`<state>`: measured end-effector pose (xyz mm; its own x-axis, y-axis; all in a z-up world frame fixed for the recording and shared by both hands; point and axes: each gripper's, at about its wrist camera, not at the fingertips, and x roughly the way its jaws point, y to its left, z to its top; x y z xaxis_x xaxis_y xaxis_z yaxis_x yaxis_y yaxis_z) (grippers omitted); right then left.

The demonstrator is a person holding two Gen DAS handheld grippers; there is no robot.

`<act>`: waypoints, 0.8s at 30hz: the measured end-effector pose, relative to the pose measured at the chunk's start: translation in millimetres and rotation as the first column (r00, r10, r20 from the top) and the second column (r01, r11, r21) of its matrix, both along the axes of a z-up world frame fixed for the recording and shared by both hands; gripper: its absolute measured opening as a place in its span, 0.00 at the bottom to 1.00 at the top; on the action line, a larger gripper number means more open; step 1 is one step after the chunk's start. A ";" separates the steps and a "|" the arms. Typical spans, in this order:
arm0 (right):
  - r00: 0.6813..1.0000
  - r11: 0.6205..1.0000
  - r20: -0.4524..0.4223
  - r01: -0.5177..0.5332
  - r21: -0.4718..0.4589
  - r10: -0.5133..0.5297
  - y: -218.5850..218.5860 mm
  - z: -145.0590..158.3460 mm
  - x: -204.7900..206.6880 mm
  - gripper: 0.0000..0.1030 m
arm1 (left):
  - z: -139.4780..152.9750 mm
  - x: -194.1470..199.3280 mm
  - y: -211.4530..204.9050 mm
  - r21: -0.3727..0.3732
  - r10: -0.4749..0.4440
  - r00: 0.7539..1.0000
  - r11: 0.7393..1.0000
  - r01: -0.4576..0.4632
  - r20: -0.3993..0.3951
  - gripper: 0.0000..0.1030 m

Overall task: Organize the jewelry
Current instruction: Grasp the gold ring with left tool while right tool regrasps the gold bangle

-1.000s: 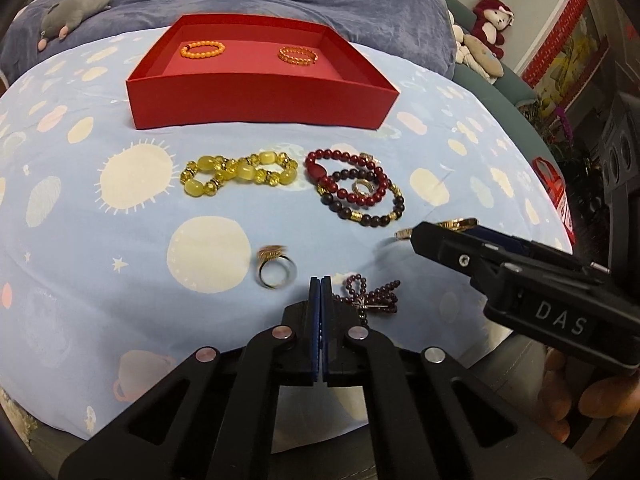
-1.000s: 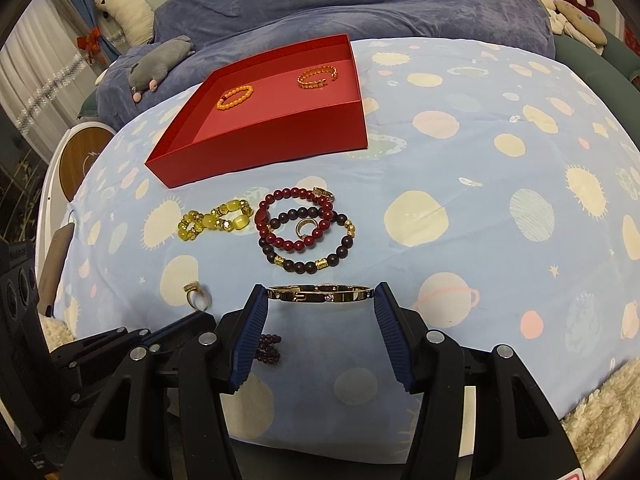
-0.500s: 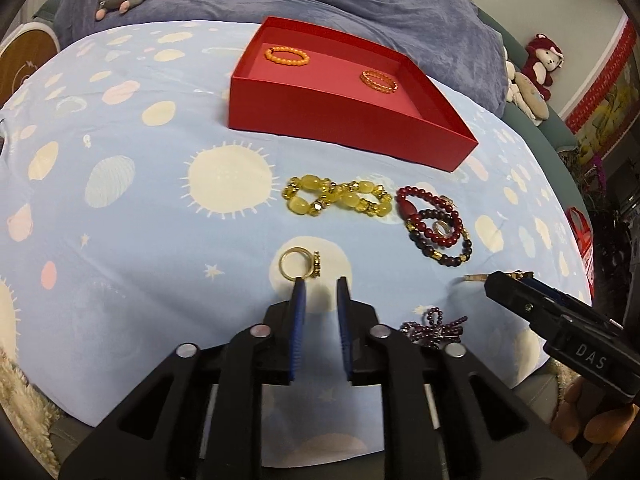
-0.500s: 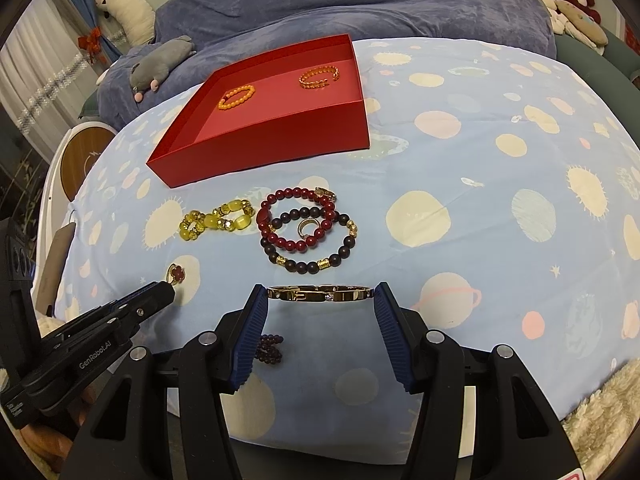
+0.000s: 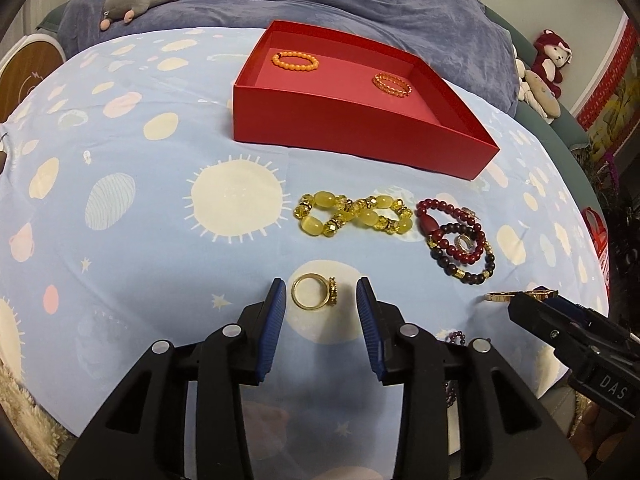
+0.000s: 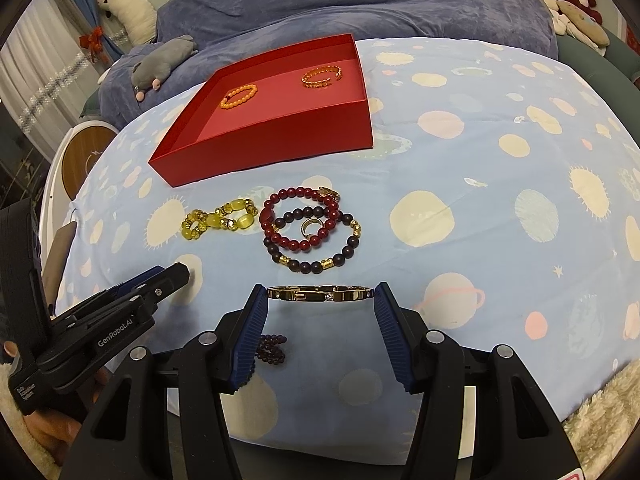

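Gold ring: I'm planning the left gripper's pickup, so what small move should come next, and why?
Probably ease the left gripper lower around the gold ring. Its jaws are opening, the ring lies on the cloth between the fingertips, and neither pad touches it yet. Then close.

Bare cloth (image 5: 132, 248) left of the yellow bracelet (image 5: 354, 214) leaves a free lane to the red tray (image 5: 360, 124).

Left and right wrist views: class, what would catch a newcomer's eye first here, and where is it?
The shallow red cardboard box at the far side of the pale blue planet-print cloth, holding an orange bead bracelet and an amber bead bracelet. Nearer, the right gripper clamps a gold metal bangle, while the left gripper, jaws opening, brackets a gold ring without touching it.
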<state>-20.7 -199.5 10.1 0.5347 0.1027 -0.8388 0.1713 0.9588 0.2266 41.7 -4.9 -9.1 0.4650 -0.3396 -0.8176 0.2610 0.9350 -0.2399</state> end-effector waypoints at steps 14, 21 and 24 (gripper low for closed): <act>1.000 1.000 0.005 -0.015 -0.007 0.015 7.3 2.8 1.1 0.52 | 1.9 -1.7 -4.5 -0.013 -0.032 0.999 0.999 0.032 -0.010 0.07; 1.000 1.000 0.006 -0.019 -0.005 0.019 7.4 2.9 1.0 0.51 | 0.5 -0.2 -2.7 -0.016 -0.023 1.000 1.000 0.022 -0.019 0.08; 1.000 1.000 0.004 -0.018 -0.005 0.018 7.2 3.0 1.0 0.51 | 0.1 0.6 -4.5 -0.016 -0.032 0.999 0.999 0.031 -0.019 0.09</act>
<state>-19.7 -192.3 13.0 0.5361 0.1083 -0.8372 0.1531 0.9628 0.2225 42.4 -9.4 -9.0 0.4383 -0.3664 -0.8207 0.2857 0.9226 -0.2593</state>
